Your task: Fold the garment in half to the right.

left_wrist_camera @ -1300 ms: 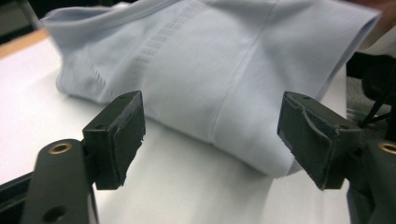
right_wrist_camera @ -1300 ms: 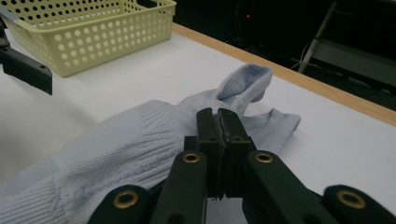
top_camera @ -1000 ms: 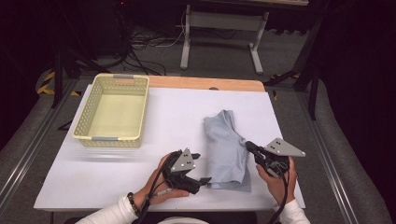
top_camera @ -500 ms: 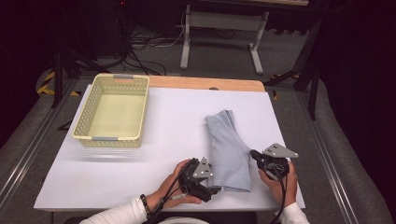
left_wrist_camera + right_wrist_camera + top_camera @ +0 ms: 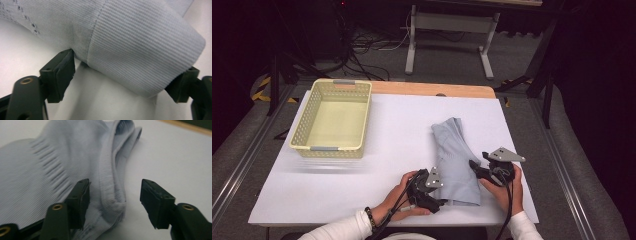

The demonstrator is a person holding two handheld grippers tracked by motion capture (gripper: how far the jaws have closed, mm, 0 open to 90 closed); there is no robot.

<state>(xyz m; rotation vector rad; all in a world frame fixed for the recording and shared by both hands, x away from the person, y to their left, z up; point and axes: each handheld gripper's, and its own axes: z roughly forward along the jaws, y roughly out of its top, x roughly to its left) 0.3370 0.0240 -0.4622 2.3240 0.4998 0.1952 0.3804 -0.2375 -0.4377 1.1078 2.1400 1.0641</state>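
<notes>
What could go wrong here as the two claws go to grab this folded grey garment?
The right claw has just been opening, and the folded grey garment lies between its jaws ungripped; closing may catch just the top layer and undo the fold. The left claw straddles the wide ribbed cuff and might slip off it. Uneven lifting could drag the garment across the white table.

High view looks forward and down over the white table (image 5: 362, 200) from the person's side, while left and right gripper views sit close and low, both facing the folded pale-blue ribbed knit garment (image 5: 457, 155) (image 5: 130, 42) (image 5: 50, 177), which all three share.
</notes>
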